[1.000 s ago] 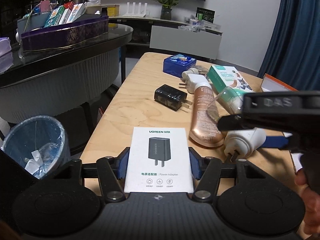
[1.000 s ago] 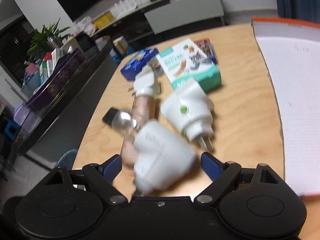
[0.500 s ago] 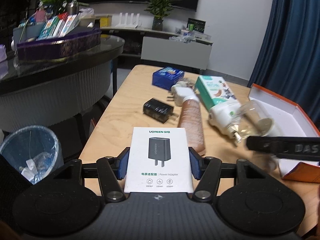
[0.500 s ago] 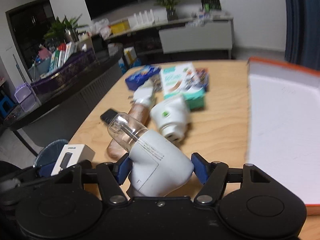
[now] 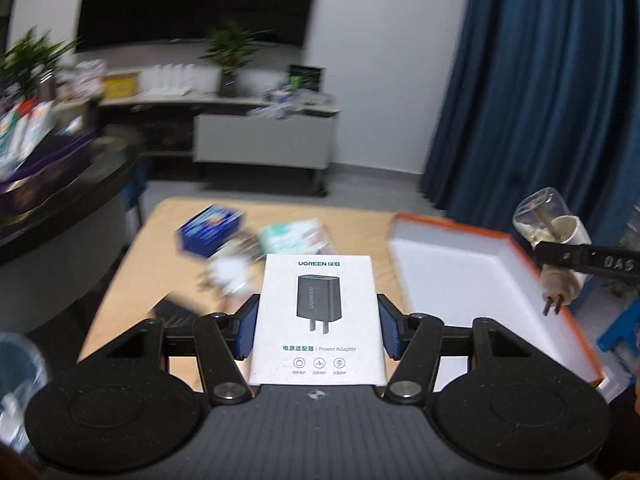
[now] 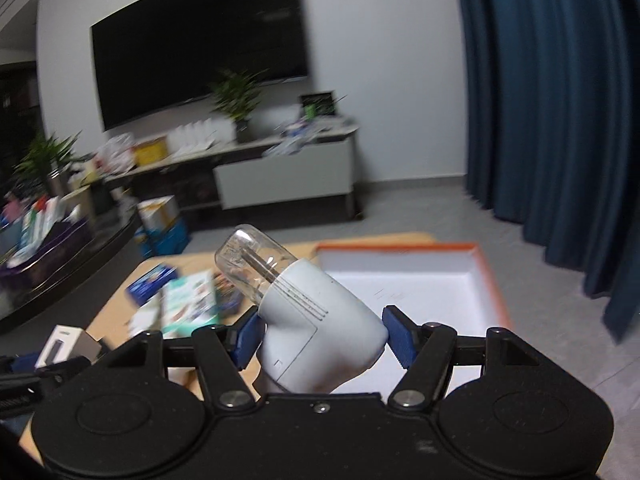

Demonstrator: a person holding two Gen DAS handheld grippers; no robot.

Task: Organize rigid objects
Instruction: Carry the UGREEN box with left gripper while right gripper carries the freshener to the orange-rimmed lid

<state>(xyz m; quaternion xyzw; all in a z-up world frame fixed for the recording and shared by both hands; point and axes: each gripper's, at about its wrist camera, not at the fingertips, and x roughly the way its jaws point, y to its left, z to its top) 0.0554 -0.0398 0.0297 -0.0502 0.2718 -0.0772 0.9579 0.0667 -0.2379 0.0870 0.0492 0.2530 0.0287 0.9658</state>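
Blue curtains hang behind the wooden table (image 5: 120,300). Both grippers have risen: the left gripper (image 5: 316,332) pinches the white charger carton (image 5: 318,316), the right gripper (image 6: 320,332) just closed around the white plug-in vaporizer (image 6: 316,332), heading over the orange-rimmed white box (image 6: 424,284)

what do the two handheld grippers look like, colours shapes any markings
Both look alike: a matte black body with two round black discs at the base, angled black link arms with silver pivot screws, and blue pads on the fingers. Left gripper, right gripper. Seen from the left wrist view, the right gripper's black finger carries raised lettering reading DAS. No cables or sleeves show.
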